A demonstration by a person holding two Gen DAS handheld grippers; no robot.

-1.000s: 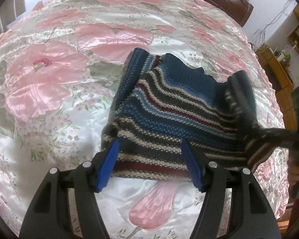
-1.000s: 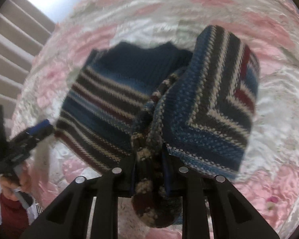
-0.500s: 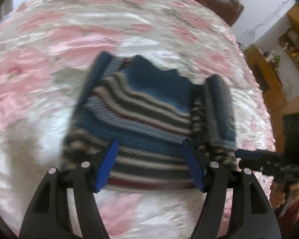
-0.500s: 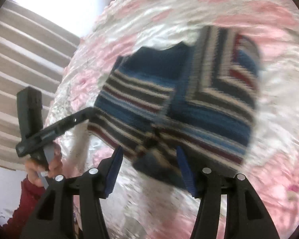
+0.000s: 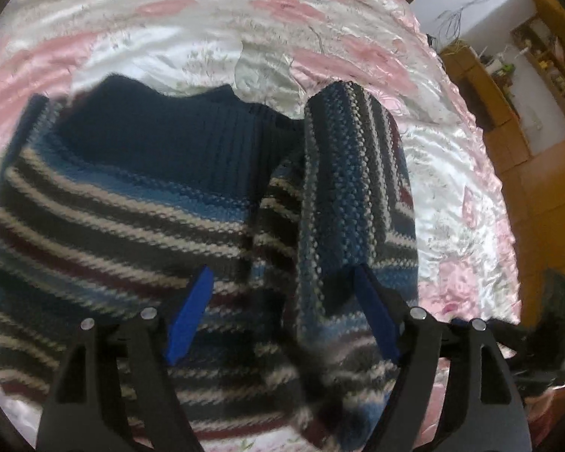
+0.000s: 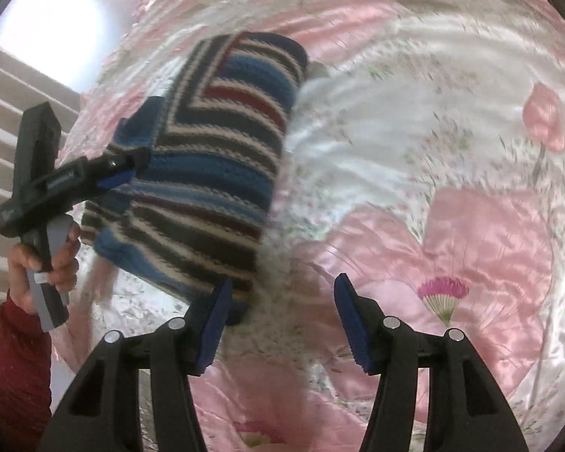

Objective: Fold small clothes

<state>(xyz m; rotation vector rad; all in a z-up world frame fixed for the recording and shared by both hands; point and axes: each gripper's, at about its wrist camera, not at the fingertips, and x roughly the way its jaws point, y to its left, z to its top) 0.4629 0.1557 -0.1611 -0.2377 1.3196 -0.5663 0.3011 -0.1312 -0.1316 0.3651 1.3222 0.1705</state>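
Satin bedspread (image 6: 452,120), pink flowers all over it, fills the frame, and on it lies the striped knitted sweater (image 5: 132,203), flat, with its navy collar at the far edge. One sleeve (image 5: 354,196) is laid over the body, running from the shoulder down toward the hem, just ahead of the left gripper (image 5: 282,312). That gripper hangs low over the knit, fingers spread wide, the sleeve's lower end lying between and just past the blue pads (image 5: 192,312), nothing pinched. Whether the pads touch the wool I cannot tell; the near cloth is blurred. From the right wrist view the right gripper (image 6: 282,324) is spread wide too, empty, with the sweater's near corner just beside its left finger and bare spread between and beyond the tips. Off past that finger a hand (image 6: 45,263) in a red sleeve (image 6: 15,358) grips the left tool's handle. My read: the first sleeve fold is down and the fold is at its early stage. Next likely calls for the opposite sleeve, which is not clearly in view, to be pinched near its cuff and brought across, keeping the laid sleeve undisturbed.
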